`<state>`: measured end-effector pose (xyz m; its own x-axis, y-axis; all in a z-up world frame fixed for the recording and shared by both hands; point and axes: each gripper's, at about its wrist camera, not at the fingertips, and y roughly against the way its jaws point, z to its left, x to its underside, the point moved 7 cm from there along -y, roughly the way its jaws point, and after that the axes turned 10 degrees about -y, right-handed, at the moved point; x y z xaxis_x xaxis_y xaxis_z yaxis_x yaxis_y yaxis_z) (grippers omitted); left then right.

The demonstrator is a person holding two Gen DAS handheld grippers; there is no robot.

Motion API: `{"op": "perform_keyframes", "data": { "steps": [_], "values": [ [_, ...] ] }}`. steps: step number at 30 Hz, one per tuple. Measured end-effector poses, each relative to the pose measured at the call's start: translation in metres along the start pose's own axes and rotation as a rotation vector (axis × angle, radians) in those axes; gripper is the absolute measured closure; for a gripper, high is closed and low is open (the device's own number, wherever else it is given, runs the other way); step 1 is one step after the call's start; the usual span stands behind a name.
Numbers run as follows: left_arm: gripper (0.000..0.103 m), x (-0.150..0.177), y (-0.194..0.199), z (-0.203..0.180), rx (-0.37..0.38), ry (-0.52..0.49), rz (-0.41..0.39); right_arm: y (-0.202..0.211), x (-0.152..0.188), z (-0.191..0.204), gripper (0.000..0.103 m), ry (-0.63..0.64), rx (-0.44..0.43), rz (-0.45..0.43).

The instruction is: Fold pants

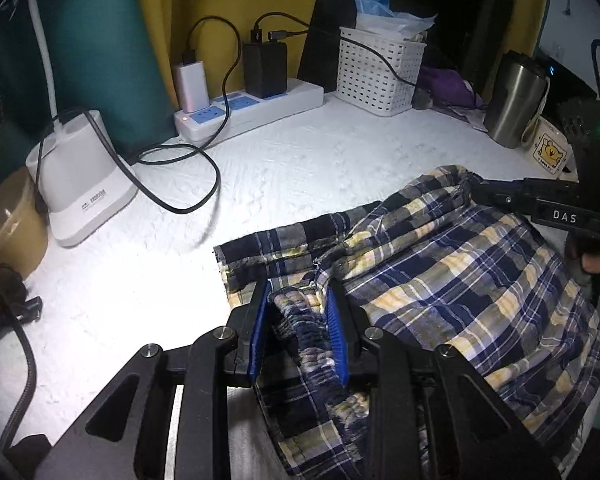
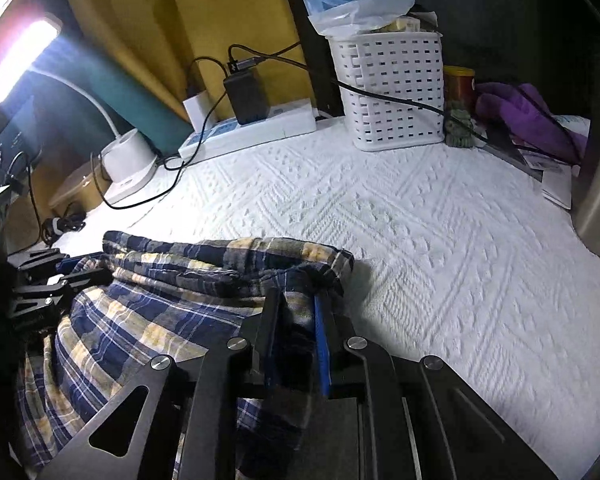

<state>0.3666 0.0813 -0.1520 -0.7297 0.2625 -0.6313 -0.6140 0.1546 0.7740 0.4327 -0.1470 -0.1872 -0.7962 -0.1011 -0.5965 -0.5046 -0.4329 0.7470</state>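
Blue, yellow and white plaid pants (image 1: pixel 440 272) lie folded over on the white textured cloth (image 1: pixel 280 172). My left gripper (image 1: pixel 298 296) is shut on the gathered waistband at the pants' left side. My right gripper (image 2: pixel 296 300) is shut on the pants' other end (image 2: pixel 204 276); it also shows in the left wrist view (image 1: pixel 540 204) at the pants' far right corner. The left gripper shows at the left edge of the right wrist view (image 2: pixel 60 276). The fabric bulges up between the two grippers.
At the back stand a white power strip (image 1: pixel 256 108) with chargers and cables, a white lamp base (image 1: pixel 80 184), a white basket (image 1: pixel 380 68), a steel tumbler (image 1: pixel 516 96) and a mug (image 1: pixel 548 148). A purple cloth (image 2: pixel 532 116) lies at the back right.
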Motion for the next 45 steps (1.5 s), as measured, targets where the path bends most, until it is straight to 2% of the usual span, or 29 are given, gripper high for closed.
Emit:
{"op": "perform_keyframes", "data": {
  "steps": [1, 3, 5, 6, 9, 13, 17, 23, 26, 32, 34, 37, 39, 45],
  "values": [
    [0.074, 0.0, 0.001, 0.001, 0.0, 0.001, -0.001, -0.001, 0.0, 0.0, 0.087, 0.002, 0.009, -0.002],
    [0.073, 0.0, 0.003, 0.005, -0.003, 0.013, -0.002, -0.002, -0.001, -0.003, 0.077, -0.001, 0.048, -0.007],
    [0.073, 0.001, 0.007, 0.007, -0.005, 0.022, -0.004, -0.001, -0.002, -0.009, 0.051, -0.017, 0.094, -0.018],
    [0.072, 0.001, 0.008, 0.008, -0.006, 0.025, -0.006, 0.0, -0.002, -0.012, 0.049, -0.025, 0.104, -0.025],
    [0.071, 0.001, 0.013, 0.012, 0.002, 0.06, -0.005, 0.003, -0.003, -0.012, 0.049, -0.016, 0.122, -0.039],
    [0.055, -0.004, 0.024, 0.016, -0.014, 0.091, -0.017, 0.014, -0.002, -0.01, 0.049, -0.032, 0.134, -0.063],
    [0.049, -0.009, 0.043, 0.01, -0.047, 0.066, -0.035, 0.033, 0.0, -0.004, 0.047, -0.018, 0.133, -0.086],
    [0.043, -0.006, 0.077, 0.005, -0.09, 0.064, -0.084, 0.054, 0.02, 0.005, 0.047, 0.014, 0.126, -0.066],
    [0.04, 0.001, 0.086, 0.002, -0.105, 0.068, -0.076, 0.061, 0.034, 0.008, 0.047, 0.013, 0.122, -0.053],
    [0.04, 0.022, 0.077, -0.026, -0.026, 0.078, -0.035, 0.069, 0.063, 0.01, 0.047, 0.008, 0.125, -0.021],
    [0.04, 0.034, 0.065, -0.034, -0.009, 0.063, 0.015, 0.07, 0.073, 0.012, 0.047, 0.012, 0.133, -0.009],
    [0.038, 0.051, 0.05, -0.024, -0.02, 0.106, 0.066, 0.074, 0.088, 0.015, 0.047, 0.035, 0.153, 0.002],
    [0.035, 0.055, 0.047, -0.018, -0.015, 0.116, 0.063, 0.075, 0.099, 0.014, 0.047, 0.054, 0.18, 0.013],
    [0.033, 0.052, 0.05, -0.011, -0.07, 0.082, 0.048, 0.091, 0.121, 0.003, 0.047, 0.042, 0.202, 0.017]
  ]
}}
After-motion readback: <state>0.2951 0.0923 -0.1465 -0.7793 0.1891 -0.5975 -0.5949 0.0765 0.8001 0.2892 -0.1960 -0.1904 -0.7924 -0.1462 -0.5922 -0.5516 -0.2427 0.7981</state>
